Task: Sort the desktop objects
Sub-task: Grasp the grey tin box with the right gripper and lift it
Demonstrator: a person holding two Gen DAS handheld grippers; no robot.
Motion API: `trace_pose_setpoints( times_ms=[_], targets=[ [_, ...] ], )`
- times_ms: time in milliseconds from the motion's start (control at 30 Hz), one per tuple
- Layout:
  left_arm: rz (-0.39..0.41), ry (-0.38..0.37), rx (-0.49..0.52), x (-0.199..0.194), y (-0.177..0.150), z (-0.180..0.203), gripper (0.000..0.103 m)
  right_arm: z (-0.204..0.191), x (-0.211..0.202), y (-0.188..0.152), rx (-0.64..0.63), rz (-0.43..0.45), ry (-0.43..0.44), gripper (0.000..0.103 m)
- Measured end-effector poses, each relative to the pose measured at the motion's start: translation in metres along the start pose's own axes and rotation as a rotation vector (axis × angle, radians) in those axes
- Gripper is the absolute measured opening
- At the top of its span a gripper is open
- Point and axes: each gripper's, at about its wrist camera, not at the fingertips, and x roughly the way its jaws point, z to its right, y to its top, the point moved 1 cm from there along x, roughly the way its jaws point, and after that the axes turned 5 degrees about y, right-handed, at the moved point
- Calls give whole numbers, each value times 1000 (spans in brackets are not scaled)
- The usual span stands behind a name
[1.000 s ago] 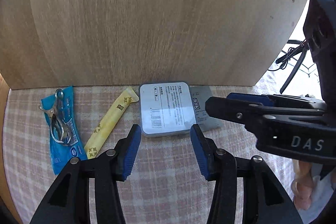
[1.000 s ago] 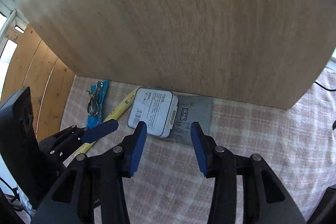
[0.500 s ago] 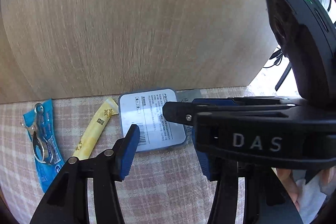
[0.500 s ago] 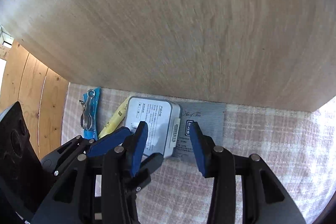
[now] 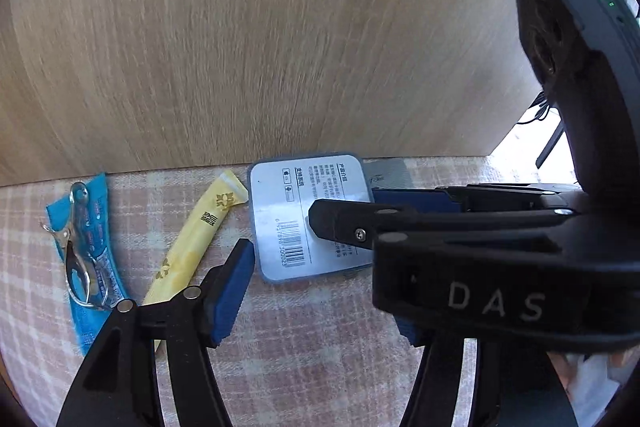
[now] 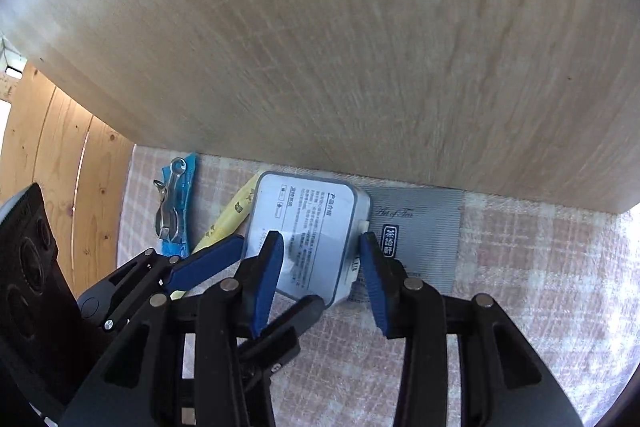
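A silver tin with a printed label and barcode [image 5: 296, 215] [image 6: 316, 223] lies on the checked cloth and partly covers a grey tea sachet [image 6: 420, 227]. Left of it lie a yellow stick sachet [image 5: 196, 239] and a blue packet with a metal clip [image 5: 86, 255] on top. My right gripper [image 6: 320, 275] is closing. One finger is over the tin's label and the other just past its right edge, and neither pad presses on it. My left gripper [image 5: 320, 303] is opening just short of the tin's near edge. The right gripper's body hides its right finger.
An upright wooden board [image 5: 280, 47] stands right behind the objects. The pink checked cloth [image 5: 312, 367] runs on toward me. A planked wooden panel [image 6: 60, 167] borders the cloth on the left. Dark cables [image 5: 548, 139] show past the board's right end.
My right gripper has come forward and down over the tin, filling more of the left wrist view. The left gripper's jaws have spread wider.
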Motion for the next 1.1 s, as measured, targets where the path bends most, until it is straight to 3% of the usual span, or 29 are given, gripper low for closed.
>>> trace_pose_setpoints(
  times_ms=[167, 333, 533, 833, 1100],
  targets=[
    [5, -16, -43, -5, 1, -6, 48, 4, -3, 0, 15, 8, 3, 38],
    [10, 3, -12, -19, -8, 5, 47, 8, -12, -9, 12, 2, 4, 38],
    [11, -32, -20, -33, -25, 22, 47, 21, -34, -32, 28, -10, 34, 38],
    [-1, -56, 36, -37, -52, 91, 47, 53, -78, -82, 63, 10, 32, 38],
    [-11, -109, 123, -47, -72, 167, 47, 106, -135, -131, 142, 68, 18, 38]
  ],
)
